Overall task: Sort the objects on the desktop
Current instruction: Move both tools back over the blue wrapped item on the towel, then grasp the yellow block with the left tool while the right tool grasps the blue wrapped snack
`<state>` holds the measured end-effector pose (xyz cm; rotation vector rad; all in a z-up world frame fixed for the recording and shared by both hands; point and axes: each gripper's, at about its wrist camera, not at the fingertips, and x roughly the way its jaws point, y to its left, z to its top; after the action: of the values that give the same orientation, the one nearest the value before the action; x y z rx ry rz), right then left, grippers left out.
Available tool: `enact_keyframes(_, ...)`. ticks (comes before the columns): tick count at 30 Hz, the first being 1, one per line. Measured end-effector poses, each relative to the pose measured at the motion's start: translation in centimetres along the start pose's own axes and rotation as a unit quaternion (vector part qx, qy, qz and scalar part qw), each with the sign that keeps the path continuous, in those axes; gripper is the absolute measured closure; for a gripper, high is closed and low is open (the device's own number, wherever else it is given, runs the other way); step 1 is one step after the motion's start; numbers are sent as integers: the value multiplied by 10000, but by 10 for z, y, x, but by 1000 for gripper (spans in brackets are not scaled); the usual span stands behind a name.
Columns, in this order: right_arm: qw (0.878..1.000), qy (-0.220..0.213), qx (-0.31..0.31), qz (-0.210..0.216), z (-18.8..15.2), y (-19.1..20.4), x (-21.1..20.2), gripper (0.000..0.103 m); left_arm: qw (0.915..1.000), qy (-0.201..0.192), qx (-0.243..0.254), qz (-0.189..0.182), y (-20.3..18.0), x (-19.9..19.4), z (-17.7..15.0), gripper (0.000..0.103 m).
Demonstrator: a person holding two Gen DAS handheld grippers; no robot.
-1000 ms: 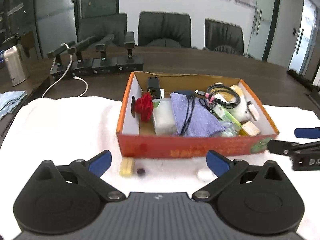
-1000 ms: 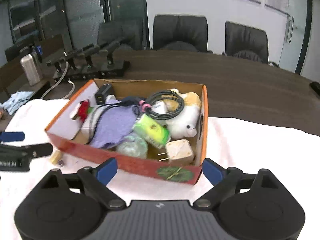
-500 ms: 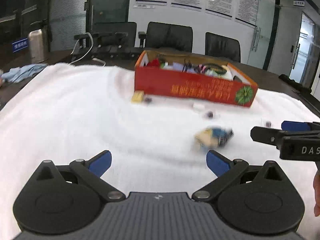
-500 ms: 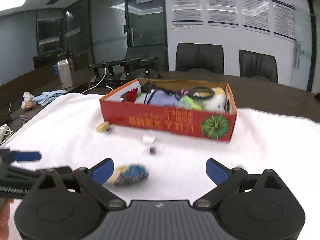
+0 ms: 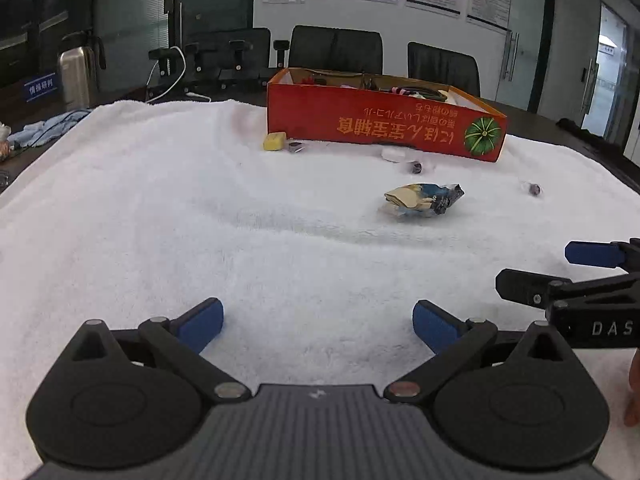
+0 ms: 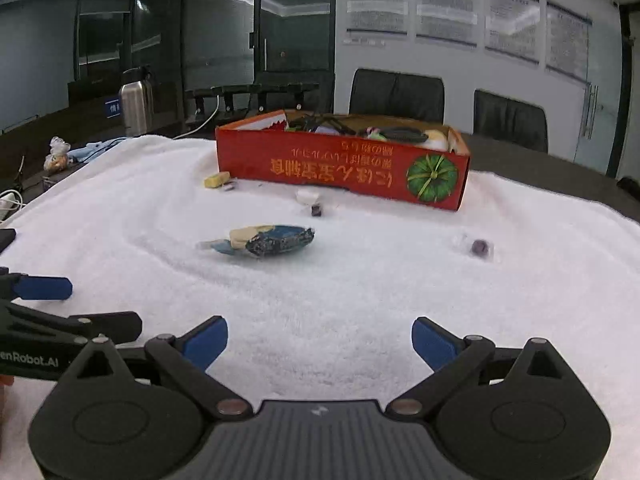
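Ahead of both tools, on the white towel over the bench, lay the loose items. Left hand-held gripper: fingers spread wide, nothing between them, held low over the towel. Right hand-held gripper: likewise spread wide and empty, just to the right of the left one and level with it.

Crumpled snack wrapper lay ahead and right of the left hand-held gripper, ahead and slightly left of the right one, apart from both. Red cardboard box stood farther ahead, full of assorted things, cables showing above the rim. Close to its front wall: yellow block, small dark piece, white piece. Small purple wrapped candy lay ahead and right of the right hand-held gripper, well apart from the wrapper.
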<state>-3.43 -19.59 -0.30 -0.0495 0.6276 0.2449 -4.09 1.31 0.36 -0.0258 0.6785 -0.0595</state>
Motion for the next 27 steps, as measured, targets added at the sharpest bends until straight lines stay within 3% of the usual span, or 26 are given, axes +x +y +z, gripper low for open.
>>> enact_keyframes(10,9999,118,37,-29,-1,1,4,5,9999,-24,-25,-112,3,-2,3,0)
enact_keyframes(18,9985,23,-455,315,30,9,8,5,9989,-428,180,-47,21,-3,56,0)
enact_keyframes(23,9952,-286,-854,372,59,22,27,6,9963,-718,442,180,31,32,94,0)
enact_keyframes(25,9934,-457,-964,432,67,25,37,7,9970,-660,384,98,39,53,111,11)
enact_keyframes(27,9930,-410,-957,563,72,27,50,14,9987,-468,176,66,47,79,129,29)
